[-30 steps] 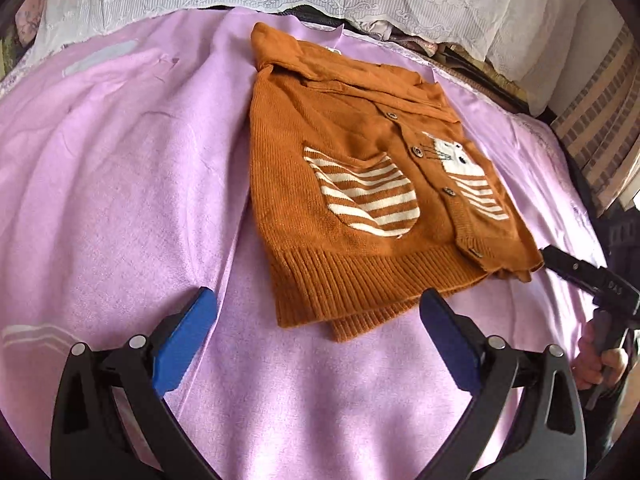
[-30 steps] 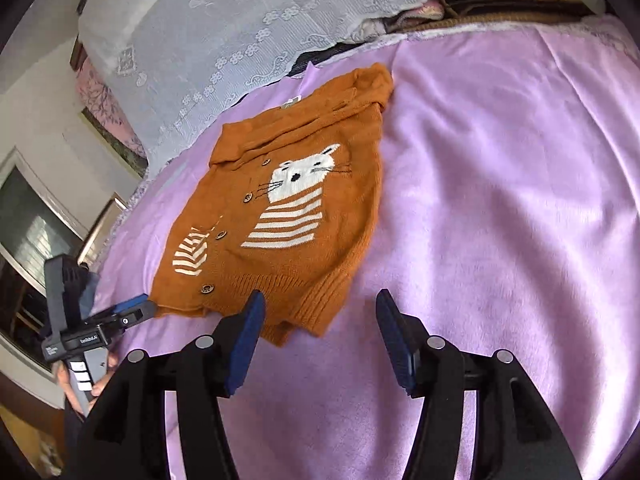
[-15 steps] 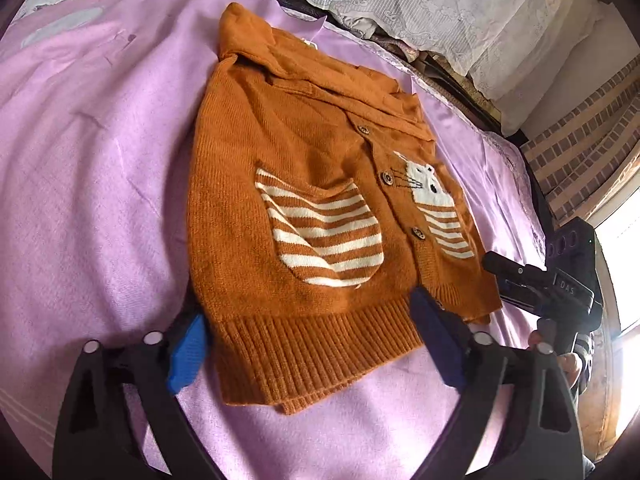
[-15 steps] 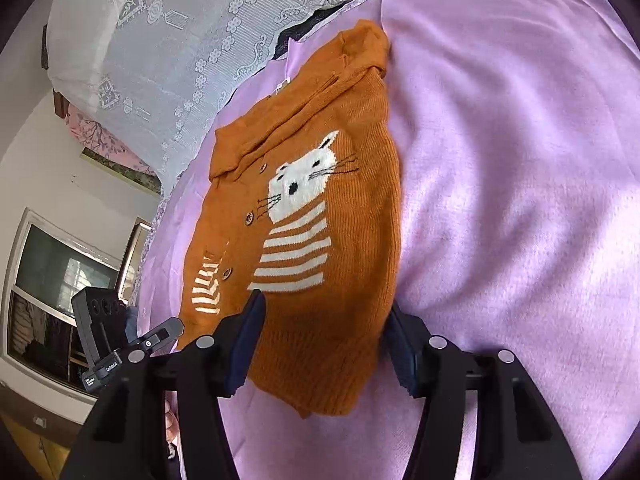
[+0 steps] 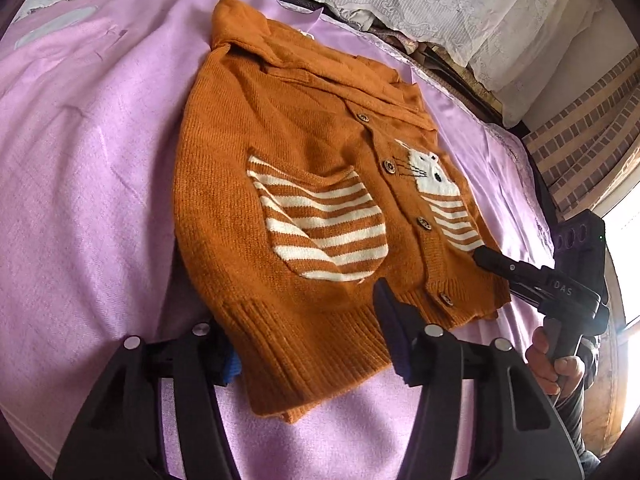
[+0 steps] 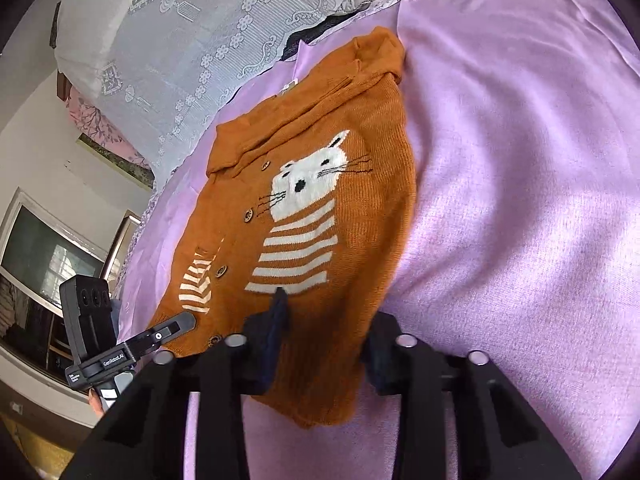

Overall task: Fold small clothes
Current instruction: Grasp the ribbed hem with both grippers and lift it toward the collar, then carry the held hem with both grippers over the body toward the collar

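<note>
An orange knitted cardigan (image 5: 304, 168) with a white cat and striped pockets lies flat, buttoned, on a purple sheet (image 5: 88, 184). My left gripper (image 5: 308, 352) straddles the ribbed hem at its lower left corner. Its jaws are closing, one blue pad half hidden under the hem and the other lying on top, with loose fabric between them. My right gripper (image 6: 328, 332) is at the other hem corner of the cardigan (image 6: 320, 216). Its jaws are closing too, the pads pressing on bunched hem. Each view shows the other gripper at the hem: the right gripper (image 5: 486, 258) and the left gripper (image 6: 180, 322).
White lace-covered bedding (image 6: 192, 40) is heaped along the far edge of the sheet (image 6: 520, 200). A brick-patterned wall (image 5: 580, 132) and a bright window stand to the right. A person's hand (image 5: 552, 360) holds the right gripper's handle.
Both grippers moved forward and down onto the cardigan's bottom hem. Their jaws narrowed around it, the right pair much more than the left, and the hem now bunches between the right pads.
</note>
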Motion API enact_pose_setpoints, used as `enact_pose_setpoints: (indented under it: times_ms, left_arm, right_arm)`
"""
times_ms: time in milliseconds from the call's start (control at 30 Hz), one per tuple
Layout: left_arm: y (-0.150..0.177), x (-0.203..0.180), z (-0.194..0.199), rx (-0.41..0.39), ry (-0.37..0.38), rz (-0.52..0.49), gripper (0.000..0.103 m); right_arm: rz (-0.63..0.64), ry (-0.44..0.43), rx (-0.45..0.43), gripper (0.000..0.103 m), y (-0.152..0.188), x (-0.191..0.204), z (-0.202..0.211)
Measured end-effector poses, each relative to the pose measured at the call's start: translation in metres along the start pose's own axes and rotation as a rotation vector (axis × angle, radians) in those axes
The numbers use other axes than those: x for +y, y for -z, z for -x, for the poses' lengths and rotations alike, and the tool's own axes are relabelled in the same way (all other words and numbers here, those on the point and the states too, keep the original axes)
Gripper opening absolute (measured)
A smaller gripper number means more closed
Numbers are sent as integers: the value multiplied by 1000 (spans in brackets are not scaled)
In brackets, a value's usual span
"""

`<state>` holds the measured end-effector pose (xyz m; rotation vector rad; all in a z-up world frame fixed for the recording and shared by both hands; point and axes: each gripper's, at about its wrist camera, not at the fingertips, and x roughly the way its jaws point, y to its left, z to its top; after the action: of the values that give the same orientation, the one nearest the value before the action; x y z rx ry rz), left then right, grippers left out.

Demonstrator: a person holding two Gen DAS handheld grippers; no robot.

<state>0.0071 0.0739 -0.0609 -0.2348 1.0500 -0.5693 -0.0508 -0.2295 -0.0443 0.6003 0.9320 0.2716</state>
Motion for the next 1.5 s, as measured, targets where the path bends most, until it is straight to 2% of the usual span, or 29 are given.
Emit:
enact_pose_setpoints:
  times_ms: [67,100,167,367,533,667,767,833,867,900,1000,1100,1200,1300,1500]
  left_arm:
    - [3,1,2,-8,-24,-1,24]
    - [4,2,3,-9,-15,5,21]
    - [6,3,7,-20,9,10,6]
    - [18,-17,24,-94,-30,-72,4]
    - [30,-6,26,-70,-1,-19,4]
    - [24,12,13,-7,60,78,7]
    - [19,18,8,8,102,111,12]
    - [14,18,2,16,101,116,12]
    - [13,18,0,15,96,116,10]
    - [13,17,0,13,92,111,7]
    - [21,9,13,-27,54,89,4]
    - [35,2,35,-73,81,57,4]
    - [52,3,31,-42,70,48,4]
    - [53,17,26,-19,127,109,4]
    - [52,14,28,-19,132,105,4]
  right_arm:
    - [-21,-23,-3,13,1,-4,1]
    - [-20,-24,-8,11,2,-4,3]
    - [-1,-16,-23,10,4,0,7]
    - [1,-47,-61,8,7,2,23]
    - [-21,-57,-25,9,11,-7,23]
    - [-75,-102,47,33,10,-15,9]
    - [-61,-105,43,37,10,-10,7]
    - [-62,-97,42,30,10,-8,1]
    - [-50,-80,37,13,10,-5,0]
    - [-46,-76,34,11,11,-4,0]
    - [-49,-96,-20,9,13,-2,18]
    - [22,-106,-96,9,20,11,47]
    - [53,-79,-66,9,36,9,49]
    - [-2,-53,15,9,44,-9,33]
    - [-14,-96,-8,9,42,-9,40]
